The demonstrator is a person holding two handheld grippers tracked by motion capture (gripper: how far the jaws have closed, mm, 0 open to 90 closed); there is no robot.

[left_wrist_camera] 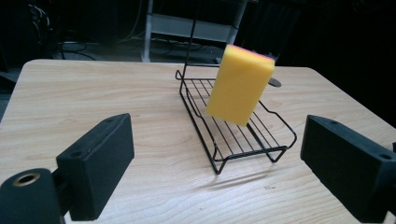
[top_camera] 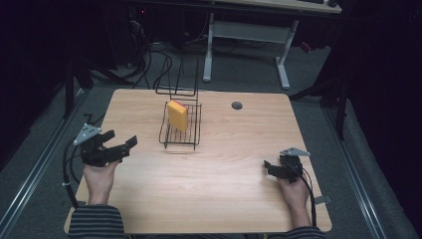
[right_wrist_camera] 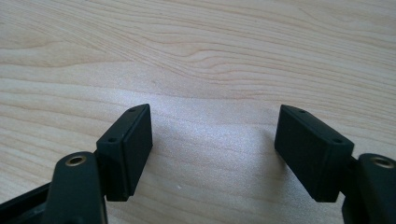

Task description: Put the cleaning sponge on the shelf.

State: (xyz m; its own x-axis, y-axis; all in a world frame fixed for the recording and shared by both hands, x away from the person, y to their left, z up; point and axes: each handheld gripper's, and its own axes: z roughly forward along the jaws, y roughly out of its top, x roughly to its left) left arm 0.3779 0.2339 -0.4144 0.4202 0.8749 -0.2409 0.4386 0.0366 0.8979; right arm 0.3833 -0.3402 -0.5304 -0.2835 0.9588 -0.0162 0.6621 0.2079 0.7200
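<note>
Both my left gripper point(top_camera: 121, 144) and right gripper point(top_camera: 269, 167) spread, empty; the yellow foam sponge point(left_wrist_camera: 240, 84) leaning in the black wire rack point(left_wrist_camera: 219, 154) near the desk's far edge looks light, soft, best pinched across its flat faces.

Left black two-jaw gripper point(top_camera: 121, 143) jaws wide apart, raised; right black two-jaw gripper point(top_camera: 269, 167) jaws apart, low, angled down.

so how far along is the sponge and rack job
Done, by the look of it: the yellow rectangular sponge stands tilted in the black wire rack on the light wooden table. In hand: nothing; the left tongs and right tongs are both open, apart from the rack. Nothing obvious is left.
</note>
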